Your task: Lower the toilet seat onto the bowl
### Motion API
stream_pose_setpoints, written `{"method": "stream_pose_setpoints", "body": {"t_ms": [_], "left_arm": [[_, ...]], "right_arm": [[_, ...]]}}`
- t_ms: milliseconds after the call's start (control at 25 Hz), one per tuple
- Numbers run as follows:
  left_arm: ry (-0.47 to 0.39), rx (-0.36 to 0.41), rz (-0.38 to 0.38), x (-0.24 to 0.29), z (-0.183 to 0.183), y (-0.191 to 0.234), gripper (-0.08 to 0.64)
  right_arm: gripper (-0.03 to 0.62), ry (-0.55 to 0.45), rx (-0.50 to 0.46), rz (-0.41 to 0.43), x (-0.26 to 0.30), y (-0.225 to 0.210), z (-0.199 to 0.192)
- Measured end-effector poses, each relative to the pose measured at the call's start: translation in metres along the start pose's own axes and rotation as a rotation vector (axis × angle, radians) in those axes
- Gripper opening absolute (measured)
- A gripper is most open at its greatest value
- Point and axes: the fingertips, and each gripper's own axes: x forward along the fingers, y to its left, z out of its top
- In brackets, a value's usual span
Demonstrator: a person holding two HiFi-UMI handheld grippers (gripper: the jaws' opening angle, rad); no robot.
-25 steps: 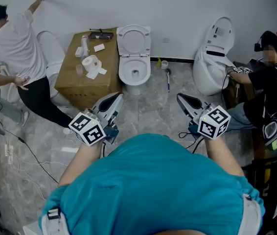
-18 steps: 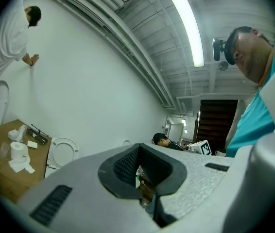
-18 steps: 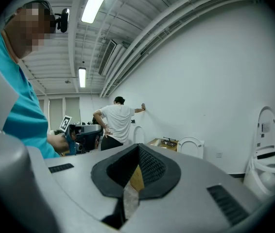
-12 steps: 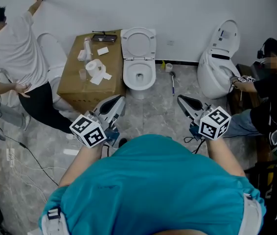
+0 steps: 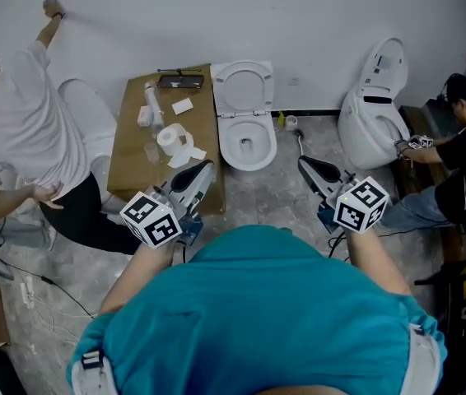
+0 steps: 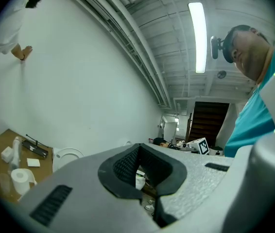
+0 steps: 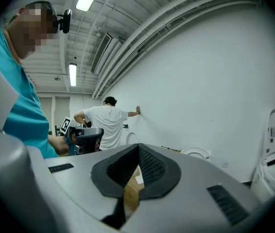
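A white toilet (image 5: 248, 142) stands against the far wall, its bowl uncovered. Its seat (image 5: 243, 85) is raised and leans back on the wall. The raised seat also shows in the left gripper view (image 6: 67, 155) and in the right gripper view (image 7: 196, 152). My left gripper (image 5: 206, 168) is shut and holds nothing, short of the toilet's left front. The right gripper (image 5: 304, 164) is shut and bare too, short of the toilet on its right. Neither touches the toilet. Both point roughly level toward the wall.
A cardboard box (image 5: 164, 130) with a toilet roll (image 5: 170, 138) and small items stands left of the toilet. A person in white (image 5: 19, 146) leans on the wall at far left. A second toilet (image 5: 371, 122) and a seated person (image 5: 463, 167) are at right. A brush (image 5: 300, 143) lies beside the bowl.
I have moved forward: the toilet and the box sit nearer and lower in the head view. Both grippers keep the same shut pose ahead of my body.
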Motion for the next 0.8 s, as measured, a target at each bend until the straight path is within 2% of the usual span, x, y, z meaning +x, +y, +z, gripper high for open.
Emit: {"method": "stream_pose_setpoints", "body": {"t_ms": [200, 440, 640, 800], "left_arm": [[0.011, -0.006, -0.008, -0.010, 0.012, 0.049, 0.003], [0.020, -0.035, 0.007, -0.001, 0.007, 0.090, 0.003], [0.039, -0.033, 0.022, 0.040, 0.001, 0.107, 0.003], [0.036, -0.028, 0.064, 0.088, -0.004, 0.116, 0.003]], "right_arm": [[0.000, -0.005, 0.011, -0.035, 0.045, -0.009, 0.004], [0.000, 0.003, -0.001, -0.012, 0.083, -0.022, 0.004], [0.000, 0.018, 0.018, 0.004, 0.092, -0.070, 0.000], [0.000, 0.020, 0.024, 0.054, 0.096, -0.122, 0.004]]}}
